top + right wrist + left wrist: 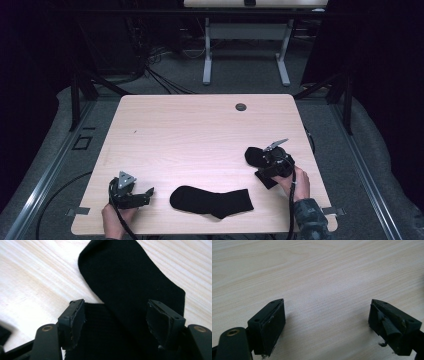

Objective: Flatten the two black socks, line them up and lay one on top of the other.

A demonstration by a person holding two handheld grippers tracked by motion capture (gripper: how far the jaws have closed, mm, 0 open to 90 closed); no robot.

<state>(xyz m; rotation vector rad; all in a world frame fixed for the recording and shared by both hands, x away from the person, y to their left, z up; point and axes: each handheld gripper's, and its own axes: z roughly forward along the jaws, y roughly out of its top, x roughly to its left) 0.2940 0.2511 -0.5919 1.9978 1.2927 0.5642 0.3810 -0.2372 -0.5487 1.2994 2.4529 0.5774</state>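
Two black socks lie on the pale wooden table (200,125). One sock (210,201) is spread flat near the front edge, between my hands. The other sock (255,157) lies at the right, partly under my right gripper (267,160). In the right gripper view that sock (130,285) stretches away between the open jaws, folded over itself, and my right gripper (116,320) hovers just over it without pinching it. My left gripper (145,192) rests low at the front left, a short way left of the flat sock. Its jaws stand wide apart over bare wood (327,322).
A small dark grommet (241,107) sits near the table's far edge. Beyond the table stand a white desk frame (245,55) and floor cables (165,80). Black stand legs flank both table sides.
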